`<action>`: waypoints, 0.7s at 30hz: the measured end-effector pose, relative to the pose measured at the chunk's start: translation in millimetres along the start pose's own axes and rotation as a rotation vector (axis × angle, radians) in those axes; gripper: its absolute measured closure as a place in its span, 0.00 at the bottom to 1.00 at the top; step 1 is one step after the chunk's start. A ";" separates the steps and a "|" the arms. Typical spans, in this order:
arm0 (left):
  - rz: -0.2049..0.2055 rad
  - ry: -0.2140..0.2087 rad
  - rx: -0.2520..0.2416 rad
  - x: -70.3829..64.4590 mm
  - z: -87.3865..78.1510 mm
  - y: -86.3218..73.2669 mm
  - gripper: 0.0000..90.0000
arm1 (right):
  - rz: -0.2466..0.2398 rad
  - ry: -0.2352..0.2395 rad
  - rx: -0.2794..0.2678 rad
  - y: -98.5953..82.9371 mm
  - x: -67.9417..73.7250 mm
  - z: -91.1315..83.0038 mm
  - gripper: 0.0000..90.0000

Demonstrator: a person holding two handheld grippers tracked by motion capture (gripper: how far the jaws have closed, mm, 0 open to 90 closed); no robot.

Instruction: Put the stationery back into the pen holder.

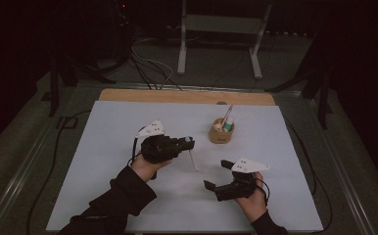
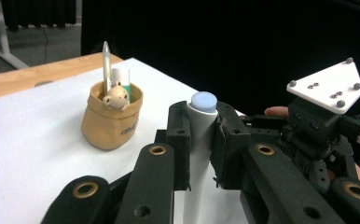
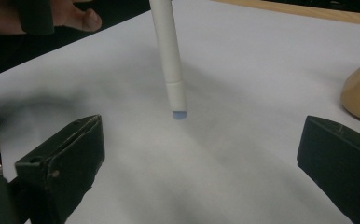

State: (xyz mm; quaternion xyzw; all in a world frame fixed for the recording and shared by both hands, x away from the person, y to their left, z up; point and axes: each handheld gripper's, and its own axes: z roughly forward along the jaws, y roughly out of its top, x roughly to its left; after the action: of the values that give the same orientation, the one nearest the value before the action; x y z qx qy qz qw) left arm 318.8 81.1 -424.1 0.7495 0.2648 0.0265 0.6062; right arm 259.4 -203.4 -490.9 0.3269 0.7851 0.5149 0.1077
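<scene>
Clamping a white pen (image 2: 201,122), the left tongs (image 1: 186,142) are holding it over the white surface (image 1: 108,147); right tongs (image 1: 215,175) are gaping nearby, tan pouch (image 1: 221,132) sitting beyond.

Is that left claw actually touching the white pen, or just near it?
Touching. In the left gripper view the left gripper has both black jaws pressed against the white pen, no gap on either side.

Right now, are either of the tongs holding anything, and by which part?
The left tongs grip a white pen near its blue-capped upper end; the rest hangs down. The right tongs are open, holding nothing.
</scene>
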 end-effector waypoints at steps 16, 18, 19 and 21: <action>0.021 -0.008 -0.019 3.5 6.8 22.0 0.89 | 0.007 0.020 0.002 0.2 -2.7 -2.1 0.01; 0.016 -0.008 -0.019 4.4 7.8 23.0 0.89 | 0.005 0.021 -0.002 0.2 -2.4 -2.3 0.01; 0.018 -0.004 -0.023 5.1 9.3 25.2 0.89 | 0.003 0.023 -0.002 0.3 -2.4 -2.3 0.01; 0.013 -0.003 -0.028 6.0 10.5 28.0 0.89 | 0.003 0.028 -0.005 0.3 -2.5 -2.4 0.01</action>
State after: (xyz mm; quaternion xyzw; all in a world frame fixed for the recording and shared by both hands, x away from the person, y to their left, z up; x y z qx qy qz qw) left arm 338.0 70.8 -402.7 0.7428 0.2585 0.0328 0.6167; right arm 260.2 -206.6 -489.9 0.3204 0.7848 0.5215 0.0970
